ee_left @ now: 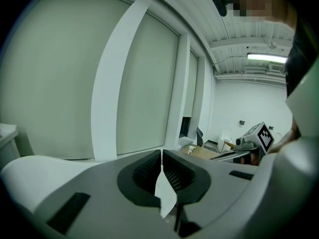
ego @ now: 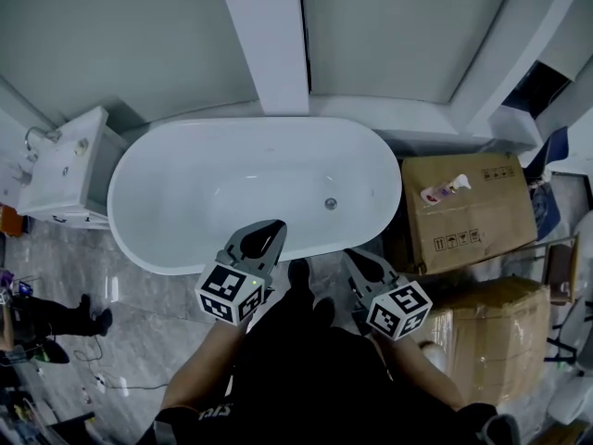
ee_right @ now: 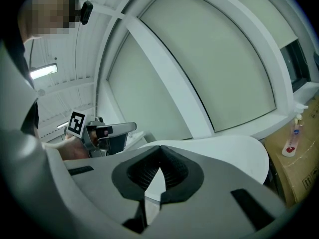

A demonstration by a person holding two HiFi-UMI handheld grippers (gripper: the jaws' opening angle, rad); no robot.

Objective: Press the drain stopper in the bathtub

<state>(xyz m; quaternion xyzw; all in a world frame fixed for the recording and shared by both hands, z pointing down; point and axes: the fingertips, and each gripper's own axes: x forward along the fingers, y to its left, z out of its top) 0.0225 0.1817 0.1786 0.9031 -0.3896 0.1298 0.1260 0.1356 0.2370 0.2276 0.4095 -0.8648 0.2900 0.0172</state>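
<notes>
A white oval bathtub (ego: 130, 202) fills the middle of the head view. Its small round metal drain stopper (ego: 331, 204) sits on the tub floor toward the right end. My left gripper (ego: 274, 227) hangs over the tub's near rim, left of and nearer than the stopper, jaws shut with nothing between them. My right gripper (ego: 354, 257) is just outside the near rim, also shut and empty. In the left gripper view, the gripper (ee_left: 162, 154) points over the tub rim (ee_left: 30, 171) at the wall. The right gripper (ee_right: 160, 149) looks across the rim (ee_right: 224, 153). The stopper is hidden in both gripper views.
Two cardboard boxes (ego: 468, 216) (ego: 496, 332) stand right of the tub, with a white-and-pink bottle (ego: 445, 189) (ee_right: 292, 137) lying on the upper one. A white vanity with a sink (ego: 60, 160) sits at the left. A white pillar (ego: 269, 40) rises behind. Another person (ego: 46, 318) stands at the lower left.
</notes>
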